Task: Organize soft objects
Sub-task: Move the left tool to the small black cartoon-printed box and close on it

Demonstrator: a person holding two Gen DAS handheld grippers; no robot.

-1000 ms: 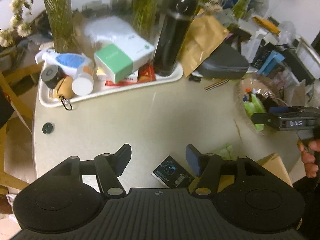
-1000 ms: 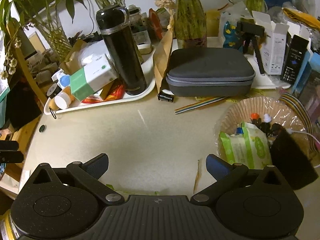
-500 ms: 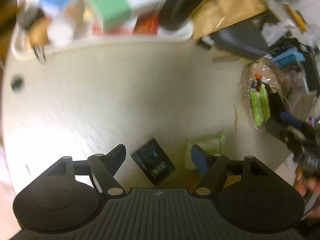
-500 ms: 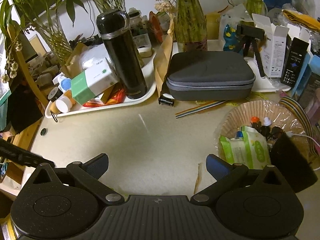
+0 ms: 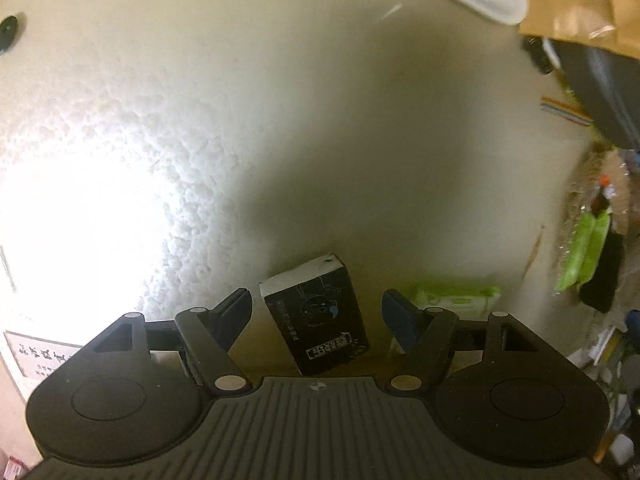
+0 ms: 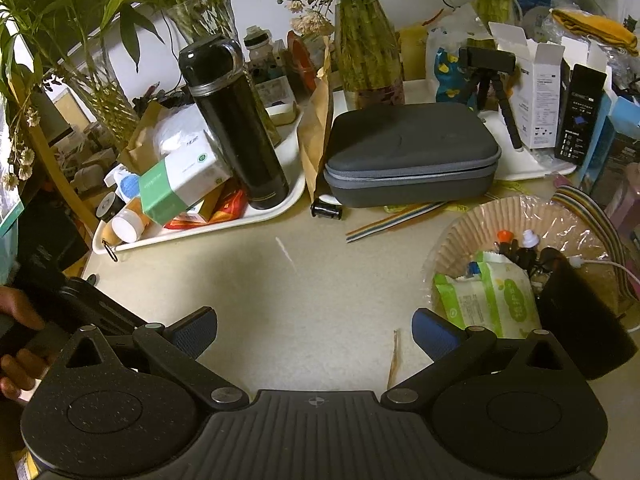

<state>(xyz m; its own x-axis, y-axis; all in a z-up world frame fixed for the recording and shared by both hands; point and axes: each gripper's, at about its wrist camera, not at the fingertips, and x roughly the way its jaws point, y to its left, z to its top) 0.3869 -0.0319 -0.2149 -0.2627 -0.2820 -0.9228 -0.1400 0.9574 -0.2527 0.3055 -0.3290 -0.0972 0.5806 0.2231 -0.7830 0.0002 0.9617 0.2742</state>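
In the left wrist view a black tissue pack (image 5: 316, 316) lies on the cream table, between the fingers of my left gripper (image 5: 316, 304). The gripper is open, with a gap on each side of the pack. A green wet-wipe pack (image 5: 456, 298) lies just beyond the right finger. My right gripper (image 6: 314, 330) is open over bare table with nothing between its fingers. To its right a paper-lined basket (image 6: 480, 216) holds another green wet-wipe pack (image 6: 492, 296) and small bottles.
A white tray (image 6: 280, 208) at the back holds a black flask (image 6: 232, 120), boxes and bottles. A grey zip case (image 6: 408, 152) sits behind the basket, among vases and boxes. A hand (image 6: 16, 312) holding the left gripper shows at the left edge.
The left gripper has sunk toward the table and tipped downward, and the black pack now sits between its fingers, which stand wider. The right gripper has stayed put.
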